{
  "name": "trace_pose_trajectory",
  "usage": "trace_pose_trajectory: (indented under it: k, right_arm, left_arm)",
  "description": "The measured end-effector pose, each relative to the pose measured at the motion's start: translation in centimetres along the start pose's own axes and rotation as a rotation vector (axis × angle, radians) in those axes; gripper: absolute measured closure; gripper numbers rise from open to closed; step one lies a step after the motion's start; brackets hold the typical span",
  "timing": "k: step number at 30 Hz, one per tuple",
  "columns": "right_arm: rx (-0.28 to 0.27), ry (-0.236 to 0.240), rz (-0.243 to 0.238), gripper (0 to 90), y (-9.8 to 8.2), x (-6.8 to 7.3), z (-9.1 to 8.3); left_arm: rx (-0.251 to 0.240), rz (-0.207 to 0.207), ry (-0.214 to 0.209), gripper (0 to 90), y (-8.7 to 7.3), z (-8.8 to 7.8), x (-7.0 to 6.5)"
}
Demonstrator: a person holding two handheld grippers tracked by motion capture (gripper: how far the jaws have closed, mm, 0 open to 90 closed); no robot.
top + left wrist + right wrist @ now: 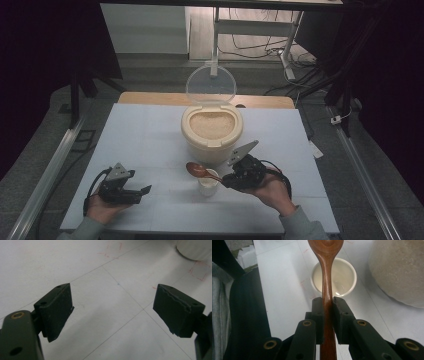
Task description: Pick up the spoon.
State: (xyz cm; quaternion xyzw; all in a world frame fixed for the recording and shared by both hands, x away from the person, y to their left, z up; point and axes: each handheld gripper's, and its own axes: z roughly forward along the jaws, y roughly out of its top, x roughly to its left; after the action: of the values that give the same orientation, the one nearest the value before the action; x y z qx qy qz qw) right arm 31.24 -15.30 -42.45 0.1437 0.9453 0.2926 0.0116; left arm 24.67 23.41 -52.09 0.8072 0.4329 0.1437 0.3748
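The right gripper (223,179) grasps a wooden spoon (201,171) by its handle, bowl poised over a small white cup (208,183), seemingly empty, before the open rice container (212,131). The left gripper (143,192) rests on the table (140,135), jaws spread.

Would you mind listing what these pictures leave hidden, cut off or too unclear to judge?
- Wooden spoon: right gripper view, bowl tip cut by the top edge, so its load is unknown.
- Small cup: high view, inside too small to judge, spoon handle crossing it.
- Rice container: left gripper view, cut by the top edge.
- Right gripper: high view, jaw tips too dark to separate.
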Motion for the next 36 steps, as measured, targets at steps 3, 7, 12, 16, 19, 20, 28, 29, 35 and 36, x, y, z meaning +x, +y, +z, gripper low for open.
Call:
trace_pose_trajectory:
  k: [3,7,12,16,19,20,28,29,35,36]
  right_arm:
    - [0.0,-0.004,0.0,79.9,0.0,-0.1,0.1]
    - [0.001,-0.007,-0.014,79.9,0.1,-0.1,0.2]
    - [0.001,-0.003,-0.021,79.9,0.1,0.0,0.2]
    - [-0.001,-0.003,-0.032,79.9,0.2,0.2,0.1]
    - [-0.004,-0.004,-0.036,79.9,0.3,0.3,0.1]
    - [-0.003,-0.005,-0.038,79.9,0.3,0.3,0.1]
    - [0.007,-0.007,-0.065,79.9,0.7,0.7,0.4]
    - [0.013,-0.007,-0.072,79.9,0.8,0.8,0.5]
    - [0.016,-0.012,-0.101,79.9,0.9,1.1,0.7]
    - [0.02,-0.014,-0.1,79.9,0.9,1.1,0.7]
  left_arm:
    - [0.0,0.002,-0.003,15.8,0.1,0.0,-0.1]
    - [-0.004,0.03,-0.027,15.9,0.8,-0.6,-0.8]
    - [-0.002,0.095,-0.084,15.8,2.6,-1.3,-2.6]
    - [-0.018,0.137,-0.105,15.5,4.1,-1.6,-3.9]
    - [-0.03,0.163,-0.125,15.5,5.3,-1.7,-4.7]
    - [-0.032,0.171,-0.132,15.5,5.6,-1.7,-5.0]
    - [-0.062,0.239,-0.15,15.0,8.3,-2.4,-7.0]
    - [-0.066,0.244,-0.156,15.6,8.6,-2.4,-7.2]
    - [-0.037,0.312,-0.216,18.1,11.2,-1.8,-8.9]
    - [-0.029,0.326,-0.228,18.6,11.7,-1.5,-9.2]
